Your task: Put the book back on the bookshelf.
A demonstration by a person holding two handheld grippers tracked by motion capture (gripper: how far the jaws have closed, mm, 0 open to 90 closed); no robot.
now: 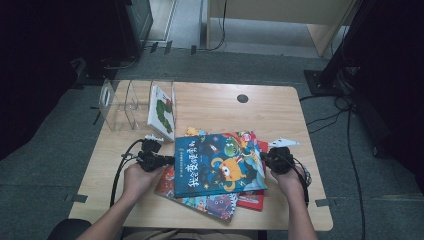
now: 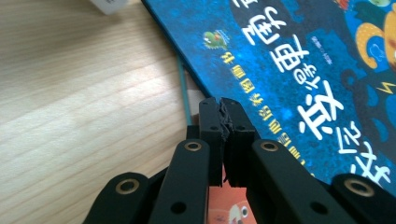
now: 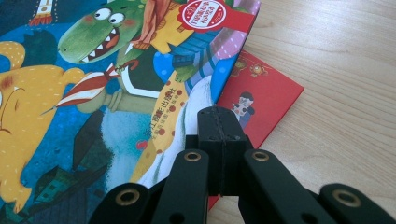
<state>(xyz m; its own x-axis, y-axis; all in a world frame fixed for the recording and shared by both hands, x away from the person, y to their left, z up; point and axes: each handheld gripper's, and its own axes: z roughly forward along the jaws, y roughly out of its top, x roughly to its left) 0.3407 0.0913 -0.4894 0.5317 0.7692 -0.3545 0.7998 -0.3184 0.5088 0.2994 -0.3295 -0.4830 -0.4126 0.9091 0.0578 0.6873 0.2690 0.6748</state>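
Books lie stacked between my two hands on the wooden table (image 1: 210, 97), and I hold a gripper to each side of the pile. My left hand (image 1: 137, 179) comes in from the near edge, forearm angled inward, with the left gripper (image 1: 159, 160) pointing across at the left edge of the blue picture book (image 1: 217, 162) on top. In the left gripper view its jaws are clenched, their tips lying over that book's edge — I cannot tell whether the cover is pinched between them. My right hand (image 1: 290, 181) mirrors the pose, the right gripper (image 1: 267, 159) aimed inward at the book's right edge. In the right gripper view its jaws are pressed flat together, with nothing visible between them; the blue book's corner with the green dinosaur lies just ahead and left of them, and a red book (image 3: 266, 95) pokes out from underneath, ahead and to the right.

Beyond my left gripper stands a clear acrylic rack (image 1: 127, 102) — one white book (image 1: 162, 111) leans upright in its right-hand slot. Bare pale wood runs out to both sides of the pile. Grey carpet (image 1: 55, 145) surrounds the table, cables trail across it at right, and dark equipment fills the far corners.
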